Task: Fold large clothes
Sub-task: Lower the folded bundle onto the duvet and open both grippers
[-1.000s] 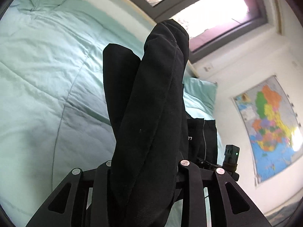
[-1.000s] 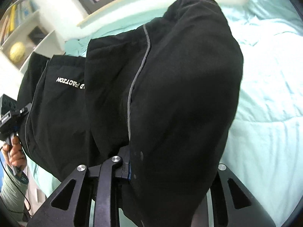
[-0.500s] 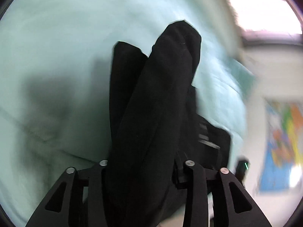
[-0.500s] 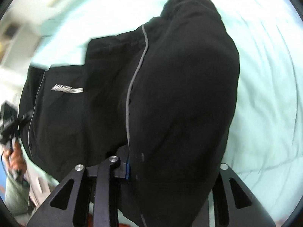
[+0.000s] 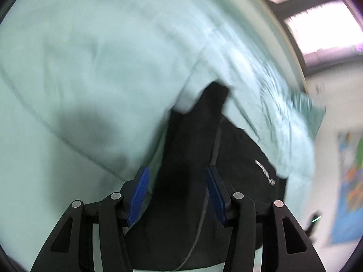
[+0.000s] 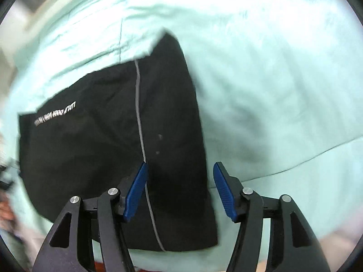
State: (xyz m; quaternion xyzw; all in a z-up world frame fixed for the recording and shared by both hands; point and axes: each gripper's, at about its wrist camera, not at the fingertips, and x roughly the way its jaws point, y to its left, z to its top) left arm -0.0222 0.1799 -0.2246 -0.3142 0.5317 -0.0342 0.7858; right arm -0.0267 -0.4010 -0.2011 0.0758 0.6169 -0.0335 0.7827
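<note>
Saw the black clothes (image 6: 102, 147) lying flat and folded on the bed (image 6: 283, 90). Found them in the near left part of the right wrist view, with the right edge running straight from far to near. Spotted a thin grey stripe (image 6: 138, 104) running down the cloth from far to near. Read no words in the white letters (image 6: 54, 114) on the left part, too blurred to tell.

Saw the right hand-held gripper (image 6: 180, 164) spread wide, with nothing held. Noticed its blue pads (image 6: 136, 192) apart, the left one over the grey stripe and the right one over the bare bed. Could not tell if the fingers touched the cloth.

Saw the left hand-held gripper (image 5: 176, 170) spread wide too, with nothing held. Found the black clothes (image 5: 188, 158) below and between its two fingers, reaching away to a point on the far side. Made out the white letters (image 5: 265, 173) again on the right.

Looked at the bed (image 5: 90, 68), covered in a soft, pale green quilt with stitched lines and small folds. Saw a darker green pillow (image 5: 313, 113) at the far right, blurred. Spotted a bright window (image 5: 317, 29) with a dark frame past the bed. Found a map poster (image 5: 349, 192) in many colours on the white wall to the right.
</note>
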